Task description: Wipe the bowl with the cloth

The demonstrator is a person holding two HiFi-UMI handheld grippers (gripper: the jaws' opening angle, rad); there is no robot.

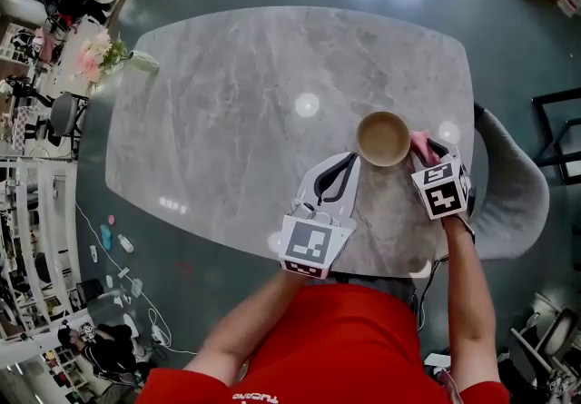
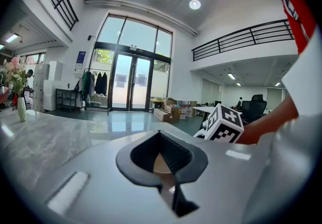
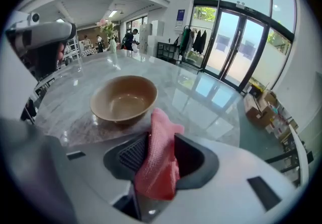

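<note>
**A:** Looking first for the round tan bowl (image 1: 382, 138).

**B:** Found upright and empty on the grey marble-pattern table (image 1: 227, 121), toward its near right part.

**A:** And the pink knitted cloth (image 1: 423, 146)?

**B:** Bunched just right of the bowl, close against its rim. Cannot tell from the head view whether touching. Sits between the jaws of the right tool (image 1: 428, 155).

**A:** Clamped there?

**B:** Doesn't look so. Held with jaws well apart and a dark gap left on the right side of the cloth. Leans against the left ribbed pad and droops down between the two, not pinched.

**A:** Position of the bowl from that tool's own view?

**B:** Ahead and slightly left, just past the jaw tips, beyond the cloth's top fold.

**A:** Now the left tool (image 1: 350, 160).

**B:** Closed right up, tips together, nothing gripped. Points at the bowl's left side, with the tip just beside the rim. Cannot tell whether in contact.

**A:** Anything else on the table?

**B:** Only a pale vase of pink and white flowers (image 1: 116, 57) at the far left edge, well apart from the bowl. Also a grey chair (image 1: 513, 193) tucked against the right end.
</note>
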